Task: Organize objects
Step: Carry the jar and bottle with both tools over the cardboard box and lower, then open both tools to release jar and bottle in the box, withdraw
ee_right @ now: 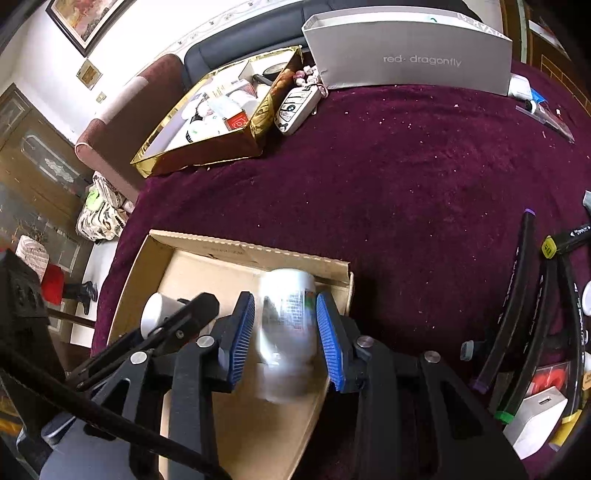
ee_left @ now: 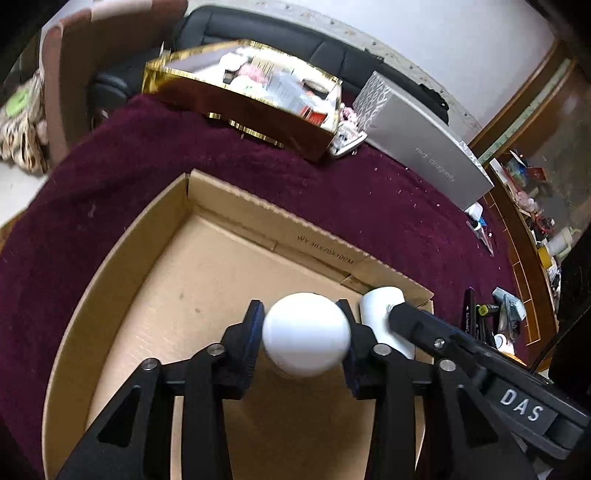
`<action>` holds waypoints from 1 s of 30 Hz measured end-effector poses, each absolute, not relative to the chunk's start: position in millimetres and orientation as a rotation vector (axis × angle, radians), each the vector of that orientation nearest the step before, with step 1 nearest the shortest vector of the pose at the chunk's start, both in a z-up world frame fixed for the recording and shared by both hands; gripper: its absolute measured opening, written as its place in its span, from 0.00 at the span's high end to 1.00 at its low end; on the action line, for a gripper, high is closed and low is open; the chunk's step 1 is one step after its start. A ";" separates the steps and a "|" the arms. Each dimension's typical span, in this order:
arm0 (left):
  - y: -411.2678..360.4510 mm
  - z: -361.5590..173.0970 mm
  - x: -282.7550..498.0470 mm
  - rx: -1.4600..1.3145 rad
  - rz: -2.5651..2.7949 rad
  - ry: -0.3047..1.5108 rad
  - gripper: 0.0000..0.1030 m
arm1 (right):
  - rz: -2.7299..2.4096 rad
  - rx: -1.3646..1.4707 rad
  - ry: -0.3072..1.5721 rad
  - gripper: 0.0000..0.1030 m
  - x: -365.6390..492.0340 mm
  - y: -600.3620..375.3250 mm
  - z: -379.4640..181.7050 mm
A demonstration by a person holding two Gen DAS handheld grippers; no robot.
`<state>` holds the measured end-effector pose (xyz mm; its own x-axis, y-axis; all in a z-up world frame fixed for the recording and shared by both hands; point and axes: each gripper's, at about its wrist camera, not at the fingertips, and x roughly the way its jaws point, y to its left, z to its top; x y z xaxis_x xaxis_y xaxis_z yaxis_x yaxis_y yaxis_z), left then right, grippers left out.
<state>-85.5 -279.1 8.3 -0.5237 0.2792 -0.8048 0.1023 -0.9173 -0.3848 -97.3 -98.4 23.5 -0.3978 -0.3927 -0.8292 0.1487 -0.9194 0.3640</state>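
Observation:
An open cardboard box (ee_left: 122,273) lies on a dark red cloth; it also shows in the right wrist view (ee_right: 155,251). My left gripper (ee_left: 306,334) is shut on a plain white bottle (ee_left: 306,338) and holds it over the box's right part. My right gripper (ee_right: 285,336) is shut on a white labelled bottle (ee_right: 286,325), blurred, over the box's right corner. That second bottle (ee_left: 382,306) shows in the left wrist view just right of mine, with the right gripper's finger (ee_left: 413,325) on it. The plain bottle (ee_right: 160,312) shows left in the right wrist view.
A gold box (ee_left: 236,110) full of small items and a grey "red-dragonfly" box (ee_right: 410,59) stand at the back. A car key (ee_right: 297,109) lies between them. Several black pens (ee_right: 517,314) and small items lie at the right. A sofa (ee_left: 258,33) is behind.

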 end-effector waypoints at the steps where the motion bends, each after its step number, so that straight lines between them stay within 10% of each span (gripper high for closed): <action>1: -280.5 6.9 -85.9 -1.481 2.583 -0.607 0.64 | -2.363 1.490 -0.335 0.62 -98.1 -97.6 24.1; 24: -281.7 56.9 -27.6 -1.281 2.822 -0.386 0.64 | -2.547 1.131 -0.371 0.53 -15.2 -19.4 105.4; 27: -284.9 37.8 -11.0 -1.285 2.853 -0.400 0.64 | -2.679 0.989 -0.313 0.25 12.9 -1.0 123.6; 30: -301.1 13.5 -8.5 -1.413 2.730 -0.658 0.64 | -2.722 0.944 -0.321 0.20 30.7 15.2 128.3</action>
<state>-8.5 -301.1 13.5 -0.5958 0.1858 -0.7813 0.1903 -0.9125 -0.3621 30.7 15.2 128.3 -0.7616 -0.2970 -0.5760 0.1547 -0.9464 0.2834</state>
